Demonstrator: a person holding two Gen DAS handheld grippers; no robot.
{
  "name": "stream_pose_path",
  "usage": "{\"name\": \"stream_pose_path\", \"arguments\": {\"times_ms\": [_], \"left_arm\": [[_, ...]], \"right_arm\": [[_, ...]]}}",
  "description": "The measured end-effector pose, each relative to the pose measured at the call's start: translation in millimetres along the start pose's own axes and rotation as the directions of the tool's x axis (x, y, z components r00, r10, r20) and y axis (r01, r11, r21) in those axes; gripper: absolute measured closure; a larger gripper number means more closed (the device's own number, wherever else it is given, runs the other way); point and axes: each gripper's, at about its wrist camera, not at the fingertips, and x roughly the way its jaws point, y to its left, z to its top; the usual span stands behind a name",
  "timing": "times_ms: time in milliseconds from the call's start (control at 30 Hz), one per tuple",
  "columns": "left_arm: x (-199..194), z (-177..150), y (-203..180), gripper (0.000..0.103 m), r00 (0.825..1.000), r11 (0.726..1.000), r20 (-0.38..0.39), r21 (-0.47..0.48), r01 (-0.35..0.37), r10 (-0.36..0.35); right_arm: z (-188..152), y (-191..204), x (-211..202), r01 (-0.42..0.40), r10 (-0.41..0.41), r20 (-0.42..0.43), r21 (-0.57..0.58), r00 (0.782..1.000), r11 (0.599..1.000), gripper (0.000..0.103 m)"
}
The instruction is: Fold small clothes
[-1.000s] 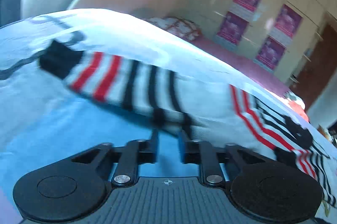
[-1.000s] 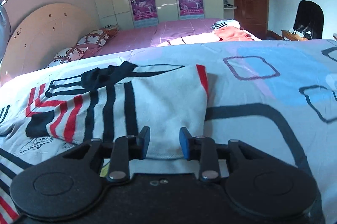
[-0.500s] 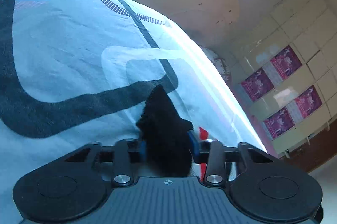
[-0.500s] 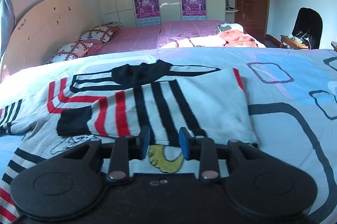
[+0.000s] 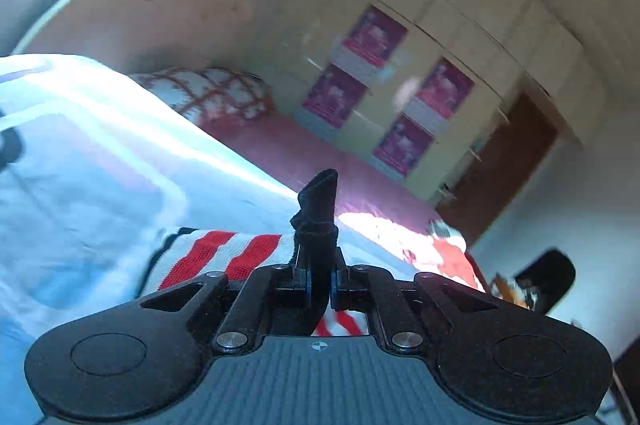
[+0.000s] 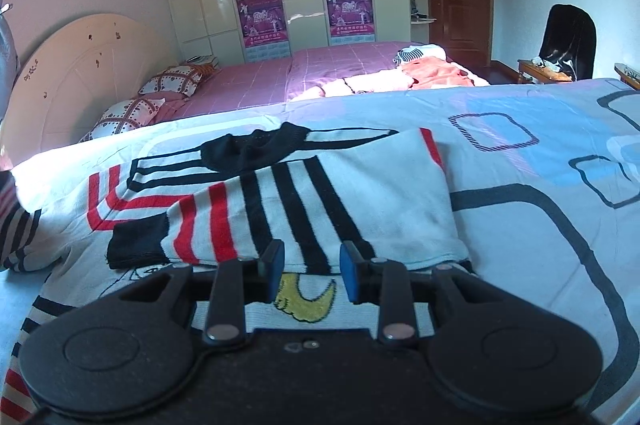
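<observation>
The left gripper (image 5: 319, 285) is clamped on the black cuff (image 5: 318, 213) of the striped sweater's (image 6: 320, 201) sleeve, which lies on the bedspread (image 6: 540, 225). The right gripper (image 6: 311, 271) hovers part-open, holding nothing. Best to carry that sleeve flat across the body, keeping it taut to avoid bunching.

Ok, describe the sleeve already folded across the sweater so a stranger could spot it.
On the blue patterned bedspread lies a white striped sweater. Across its front rests the folded sleeve: red bands, then black, ending in a solid black cuff pointing left.
</observation>
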Motion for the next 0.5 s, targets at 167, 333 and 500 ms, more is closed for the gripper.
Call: {"name": "stream_pose_path", "arguments": {"times_ms": [167,333,500], "left_arm": [[56,-58,-109,0.096,0.988,0.985,-0.136,0.145,0.096,-0.077],[93,-106,-188,0.095,0.957,0.967,-0.276,0.203,0.151,-0.091],[84,-145,-236,0.044,0.921,0.923,-0.378,0.314,0.222,-0.093]], "right_arm": [[1,-31,-10,0.020,-0.021,0.017,0.054,1.000,0.998,0.072],[5,-72,-5,0.061,-0.065,0.019,0.167,0.998,0.984,0.070],[4,-102,4,0.042,-0.041,-0.007,0.271,0.999,0.962,0.056]]}}
